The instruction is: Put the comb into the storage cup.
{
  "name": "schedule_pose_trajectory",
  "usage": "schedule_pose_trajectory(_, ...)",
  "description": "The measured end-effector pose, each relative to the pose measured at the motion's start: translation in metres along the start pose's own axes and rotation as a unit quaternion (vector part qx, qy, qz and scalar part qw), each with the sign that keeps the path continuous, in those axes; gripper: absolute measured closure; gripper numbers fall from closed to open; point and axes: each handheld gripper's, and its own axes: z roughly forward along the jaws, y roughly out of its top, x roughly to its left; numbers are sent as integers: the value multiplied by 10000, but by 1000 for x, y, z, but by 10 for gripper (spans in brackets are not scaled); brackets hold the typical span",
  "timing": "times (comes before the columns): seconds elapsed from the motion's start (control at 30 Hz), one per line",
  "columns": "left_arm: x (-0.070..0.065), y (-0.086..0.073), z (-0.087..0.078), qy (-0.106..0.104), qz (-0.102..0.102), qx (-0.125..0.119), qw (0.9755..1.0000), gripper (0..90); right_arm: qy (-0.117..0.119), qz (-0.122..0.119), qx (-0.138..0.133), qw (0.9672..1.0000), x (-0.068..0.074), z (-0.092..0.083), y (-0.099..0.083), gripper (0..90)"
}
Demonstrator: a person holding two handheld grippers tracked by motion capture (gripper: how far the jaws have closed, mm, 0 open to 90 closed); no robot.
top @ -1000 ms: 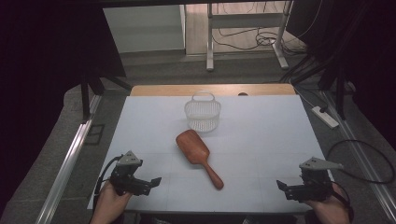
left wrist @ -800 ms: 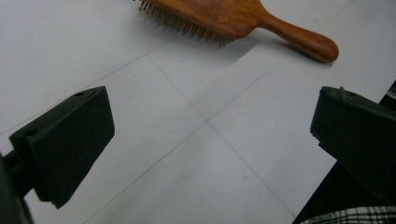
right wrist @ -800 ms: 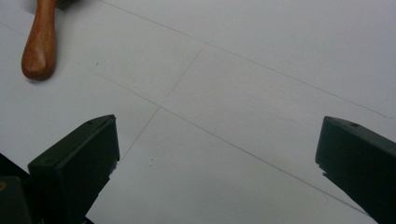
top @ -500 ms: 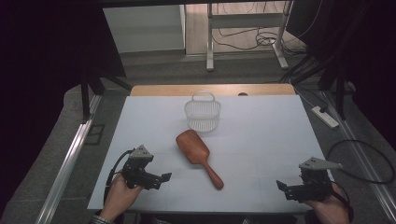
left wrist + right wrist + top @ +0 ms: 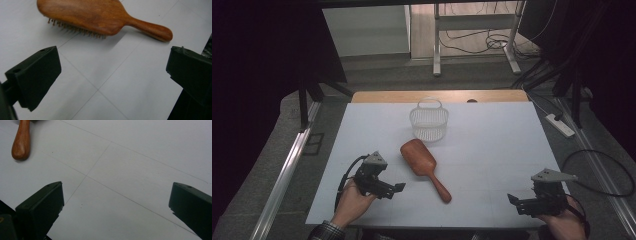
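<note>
A brown wooden hairbrush [image 5: 423,167] lies bristles down in the middle of the white table, its handle pointing toward the front right. In the left gripper view the hairbrush [image 5: 100,17] lies just beyond the jaws. My left gripper [image 5: 398,189] is open, a short way left of the brush handle, with nothing between its jaws [image 5: 113,75]. Near the front right edge my right gripper [image 5: 513,200] is open and empty [image 5: 116,202]. The handle end of the hairbrush [image 5: 21,141] shows at the top left of the right gripper view.
A white mesh basket [image 5: 428,122] with a handle stands upright behind the brush, toward the table's back. A wooden strip [image 5: 382,96] runs along the far edge. Cables and a power strip [image 5: 562,125] lie on the floor to the right.
My left gripper has moved forward and to the right, closer to the hairbrush. The right gripper, brush and basket have stayed put.
</note>
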Motion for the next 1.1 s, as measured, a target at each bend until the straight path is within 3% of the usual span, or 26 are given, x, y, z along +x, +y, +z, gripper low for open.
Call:
schedule_pose_trajectory(0.73,-5,37,34,-309,207,32,9993,0,12,-14,26,10000,0,1,0,0)
schedule_pose_trajectory(1.1,-11,55,53,-287,338,153,9989,0,22,-38,53,10000,0,1,0,0)
